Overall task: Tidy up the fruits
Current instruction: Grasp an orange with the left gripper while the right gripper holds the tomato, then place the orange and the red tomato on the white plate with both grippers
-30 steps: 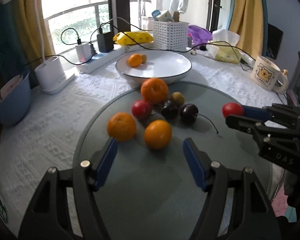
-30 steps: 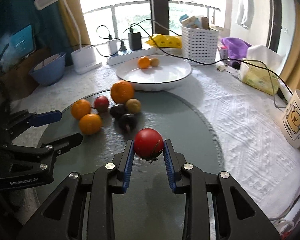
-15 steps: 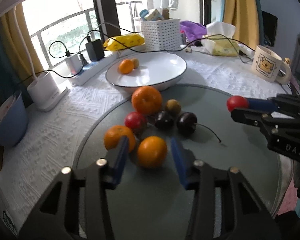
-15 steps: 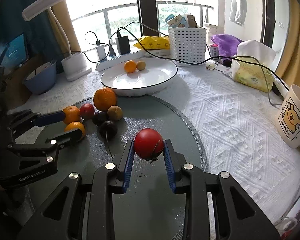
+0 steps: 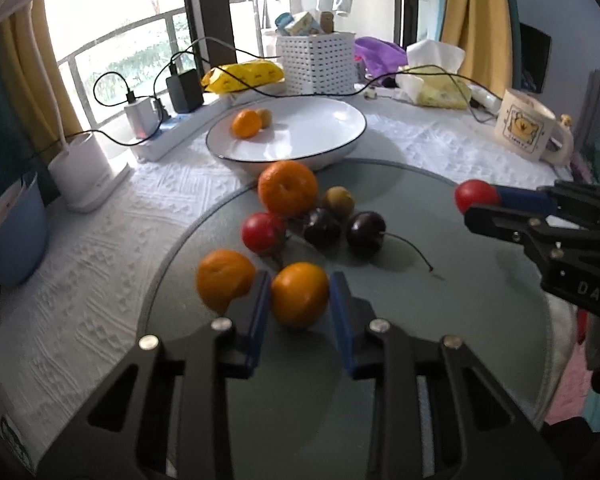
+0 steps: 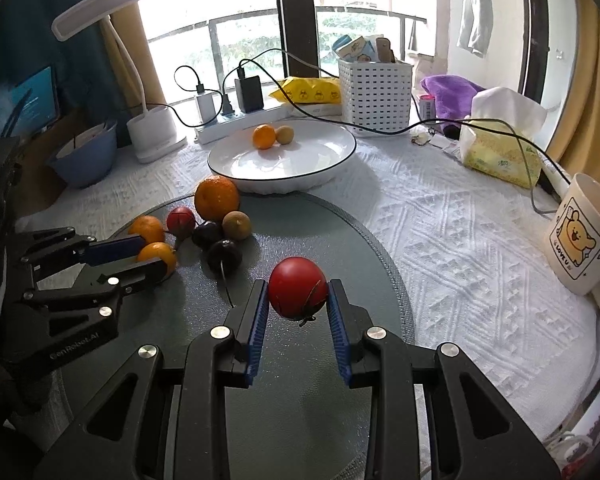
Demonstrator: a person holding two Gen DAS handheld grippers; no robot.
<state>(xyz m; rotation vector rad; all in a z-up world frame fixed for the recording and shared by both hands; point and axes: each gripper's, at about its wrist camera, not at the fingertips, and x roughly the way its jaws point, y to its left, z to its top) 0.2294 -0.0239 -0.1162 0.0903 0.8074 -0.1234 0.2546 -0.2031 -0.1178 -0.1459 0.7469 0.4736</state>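
Observation:
My left gripper (image 5: 299, 294) is shut on a small orange (image 5: 299, 294) on the round grey mat (image 5: 440, 320); it also shows in the right wrist view (image 6: 156, 256). Another small orange (image 5: 225, 285) touches the left finger's outside. A big orange (image 5: 287, 187), a red tomato (image 5: 262, 232), two dark plums (image 5: 366, 227) and a brown kiwi-like fruit (image 5: 339, 202) lie behind. My right gripper (image 6: 298, 300) is shut on a red tomato (image 6: 298, 292), held above the mat. The white plate (image 6: 324, 164) holds a small orange (image 6: 264, 136) and a brown fruit (image 6: 284, 134).
A bear mug (image 6: 580, 236) stands at the right. A tissue pack (image 6: 500, 152), white basket (image 6: 374, 84), power strip with cables (image 6: 236, 120), lamp base (image 6: 152, 134) and blue bowl (image 6: 84, 156) ring the plate on the white cloth.
My left gripper moved forward and closed from wide open onto the nearest small orange. My right gripper kept its hold on the tomato and drew back slightly from the fruit pile.

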